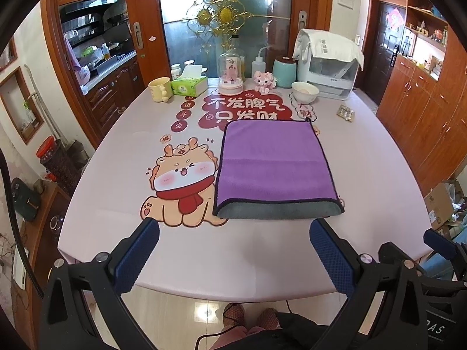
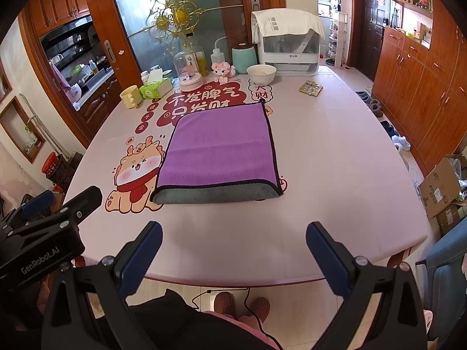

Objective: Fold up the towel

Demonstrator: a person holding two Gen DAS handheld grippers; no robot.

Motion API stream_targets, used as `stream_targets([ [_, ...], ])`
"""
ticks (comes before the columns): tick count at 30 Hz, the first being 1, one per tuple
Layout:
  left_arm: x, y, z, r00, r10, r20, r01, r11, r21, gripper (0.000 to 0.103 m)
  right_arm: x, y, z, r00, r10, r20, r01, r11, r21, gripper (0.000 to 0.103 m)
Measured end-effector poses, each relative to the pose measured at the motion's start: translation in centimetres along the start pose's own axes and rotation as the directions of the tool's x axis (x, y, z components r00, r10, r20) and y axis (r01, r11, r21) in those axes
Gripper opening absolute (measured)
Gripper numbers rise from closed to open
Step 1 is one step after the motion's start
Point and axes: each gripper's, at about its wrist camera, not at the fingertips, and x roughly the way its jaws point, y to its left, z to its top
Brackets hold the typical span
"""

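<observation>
A purple towel [image 1: 273,163] with a grey underside lies flat on the pink table [image 1: 116,180], folded once so the grey layer shows along its near edge. It also shows in the right wrist view [image 2: 221,148]. My left gripper [image 1: 233,233] is open and empty, held above the table's near edge, short of the towel. My right gripper [image 2: 233,236] is open and empty, also near the front edge, short of the towel. The left gripper's body shows at the lower left of the right wrist view [image 2: 43,233].
Along the table's far side stand a yellow mug [image 1: 160,89], a tissue box [image 1: 189,86], a glass dome [image 1: 231,73], a white bowl [image 1: 305,91] and a white appliance [image 1: 329,67]. A blister pack [image 1: 345,113] lies at the right. Wooden cabinets [image 2: 414,81] line the right wall.
</observation>
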Motion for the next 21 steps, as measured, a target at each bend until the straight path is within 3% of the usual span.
stream_targets([
  [15, 0.9, 1.7, -0.1, 0.997, -0.049, -0.066, 0.047, 0.998, -0.033, 0.102, -1.0, 0.8, 0.1, 0.999, -0.034, -0.038, 0.034, 0.999, -0.004, 0.099],
  [21, 1.5, 2.2, 0.3, 0.994, -0.078, -0.081, 0.078, 0.997, -0.002, 0.102, -1.3, 0.7, 0.6, 0.998, -0.055, -0.033, 0.057, 0.998, 0.036, 0.099],
])
